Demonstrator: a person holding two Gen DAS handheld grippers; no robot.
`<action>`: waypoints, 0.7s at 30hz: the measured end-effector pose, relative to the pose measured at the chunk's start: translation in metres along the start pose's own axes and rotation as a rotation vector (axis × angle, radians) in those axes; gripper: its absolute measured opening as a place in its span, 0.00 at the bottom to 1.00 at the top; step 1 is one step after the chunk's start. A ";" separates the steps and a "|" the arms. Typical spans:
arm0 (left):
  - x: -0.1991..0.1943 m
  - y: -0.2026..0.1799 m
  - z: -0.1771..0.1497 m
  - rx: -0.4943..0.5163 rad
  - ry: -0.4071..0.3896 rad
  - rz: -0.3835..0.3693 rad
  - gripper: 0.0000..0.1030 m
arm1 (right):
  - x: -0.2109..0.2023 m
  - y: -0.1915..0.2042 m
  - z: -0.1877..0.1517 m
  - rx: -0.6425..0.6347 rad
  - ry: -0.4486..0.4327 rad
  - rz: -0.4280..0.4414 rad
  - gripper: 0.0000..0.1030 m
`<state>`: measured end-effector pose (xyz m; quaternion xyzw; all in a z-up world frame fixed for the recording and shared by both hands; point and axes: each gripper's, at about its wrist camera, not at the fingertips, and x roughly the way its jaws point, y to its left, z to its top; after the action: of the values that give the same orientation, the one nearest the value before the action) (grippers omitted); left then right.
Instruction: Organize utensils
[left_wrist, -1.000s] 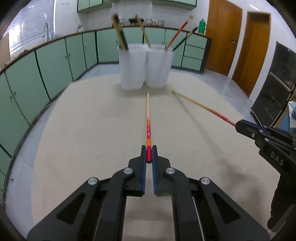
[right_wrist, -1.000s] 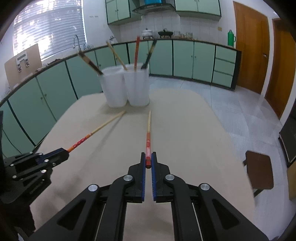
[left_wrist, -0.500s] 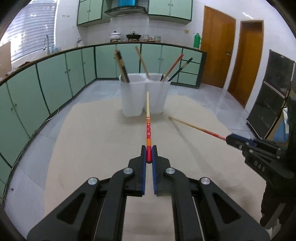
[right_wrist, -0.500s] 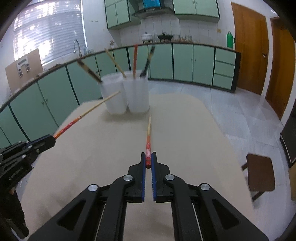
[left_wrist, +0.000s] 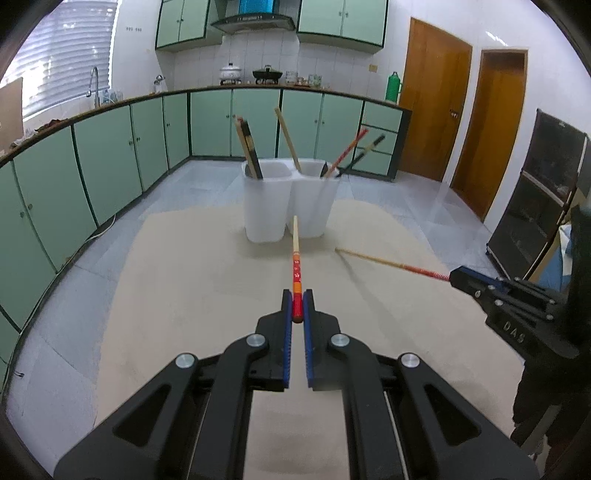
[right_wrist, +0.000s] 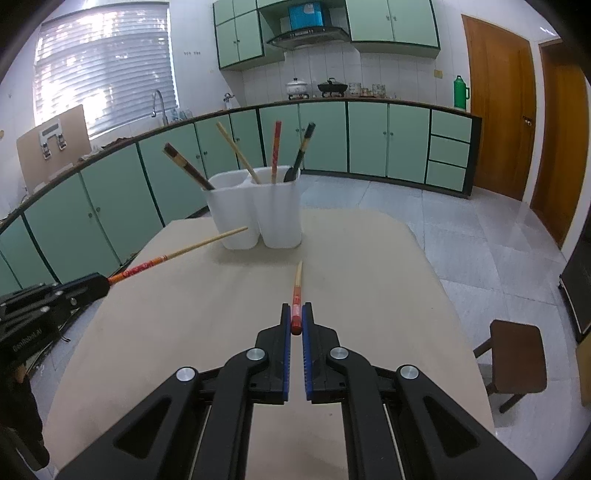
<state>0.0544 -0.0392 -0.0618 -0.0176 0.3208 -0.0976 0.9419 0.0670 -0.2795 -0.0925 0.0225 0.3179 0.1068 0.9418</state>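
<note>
Both chopsticks are up off the table now.
The left gripper (left_wrist: 297, 308) and right gripper (right_wrist: 296, 320) each pinch a chopstick (left_wrist: 296, 258), lifted toward the white cups (left_wrist: 290, 197) at frame middle, ready to drop in.

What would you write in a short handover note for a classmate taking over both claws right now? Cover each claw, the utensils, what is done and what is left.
Left claw: shut on a red-ended chopstick, held off the table, tip toward the holder.
Right claw: shut on a second red-ended chopstick, also held in the air.
White two-compartment holder stands at the far end of the table; several chopsticks already stand in it.
Done: both loose chopsticks gripped and held up.
Left: carry each to the holder, drop it tip first into a compartment, release.
</note>
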 end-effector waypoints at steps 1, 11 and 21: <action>-0.004 0.001 0.004 -0.005 -0.009 -0.003 0.05 | -0.001 0.000 0.001 -0.002 -0.003 0.000 0.05; 0.027 0.005 -0.021 -0.001 0.061 0.002 0.04 | 0.014 0.005 -0.021 0.006 0.051 0.002 0.05; 0.003 0.009 -0.002 -0.009 -0.032 0.002 0.04 | 0.003 0.002 -0.007 -0.002 0.010 0.007 0.05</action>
<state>0.0567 -0.0310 -0.0662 -0.0231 0.3059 -0.0948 0.9470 0.0651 -0.2767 -0.0996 0.0222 0.3225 0.1107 0.9398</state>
